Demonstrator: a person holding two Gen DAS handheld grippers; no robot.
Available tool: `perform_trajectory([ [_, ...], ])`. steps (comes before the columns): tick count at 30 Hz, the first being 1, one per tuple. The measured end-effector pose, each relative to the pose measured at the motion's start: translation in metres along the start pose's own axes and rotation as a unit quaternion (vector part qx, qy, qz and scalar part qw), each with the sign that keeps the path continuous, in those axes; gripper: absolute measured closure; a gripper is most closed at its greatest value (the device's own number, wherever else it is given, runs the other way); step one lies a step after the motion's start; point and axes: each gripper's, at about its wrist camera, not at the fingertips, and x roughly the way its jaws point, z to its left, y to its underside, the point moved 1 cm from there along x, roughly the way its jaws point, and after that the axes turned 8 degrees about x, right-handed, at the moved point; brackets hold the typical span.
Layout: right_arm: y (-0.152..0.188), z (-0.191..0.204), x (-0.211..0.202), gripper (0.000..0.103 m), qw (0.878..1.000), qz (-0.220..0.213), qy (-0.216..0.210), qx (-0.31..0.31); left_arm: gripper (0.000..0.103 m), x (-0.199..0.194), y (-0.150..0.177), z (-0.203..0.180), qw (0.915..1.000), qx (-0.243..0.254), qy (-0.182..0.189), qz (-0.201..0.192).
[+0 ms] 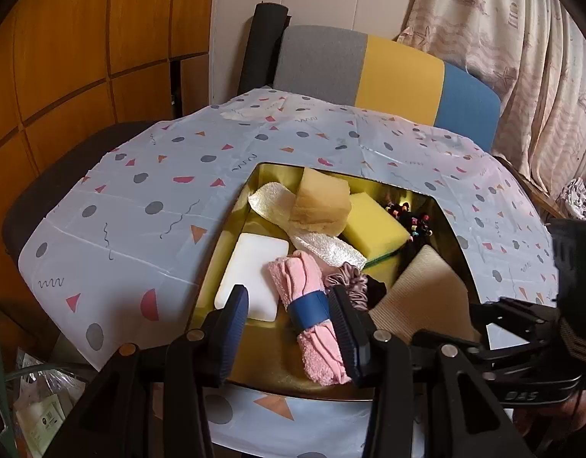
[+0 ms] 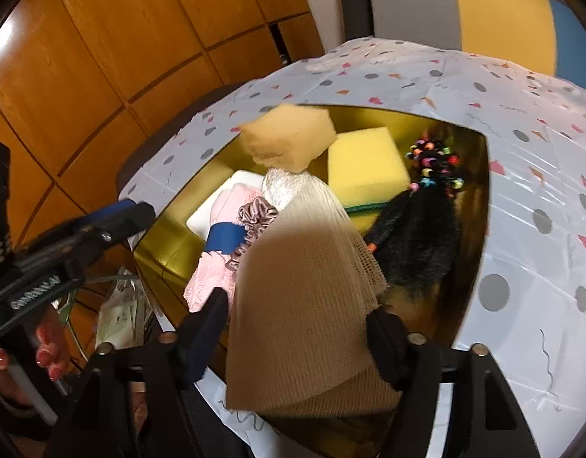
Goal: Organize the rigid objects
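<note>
Right jaws [image 2: 297,339] apart, beige mesh cloth [image 2: 304,305] between, seemingly loose

The left gripper [image 1: 289,316] is black, with blue ribbed pads [image 1: 235,328] and round silver screws. The right gripper [image 2: 297,339] is black too, with dark blue pads. The person's hand [image 2: 45,351] has pink painted nails. A dark striped cuff [image 1: 573,339] shows.
</note>
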Motion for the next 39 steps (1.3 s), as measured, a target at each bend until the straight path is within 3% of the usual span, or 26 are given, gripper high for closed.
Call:
perform_trajectory([
  [9, 0.001, -0.011, -0.025, 0.029, 0.999, -0.024, 0.029, 0.007, 0.059, 0.003, -0.001, 0.0, 0.9999, -0.009, -0.01, 0.01],
  [17, 0.003, -0.009, -0.033, 0.029, 0.993, -0.047, 0.102, -0.033, 0.059, 0.003, -0.004, 0.002, 0.9987, -0.021, -0.038, 0.026],
  [26, -0.002, -0.001, -0.036, 0.029, 0.991, -0.064, 0.114, -0.032, 0.059, -0.001, -0.007, -0.005, 0.993, -0.008, -0.114, 0.031],
  [35, -0.012, 0.015, -0.043, 0.017, 0.99, -0.08, 0.113, -0.016, 0.059, -0.006, -0.011, -0.009, 0.9917, -0.003, -0.125, 0.031],
  [39, -0.015, 0.023, -0.046, 0.013, 0.99, -0.083, 0.116, 0.0, 0.059, -0.01, -0.014, -0.008, 0.9886, 0.0, -0.148, 0.028],
])
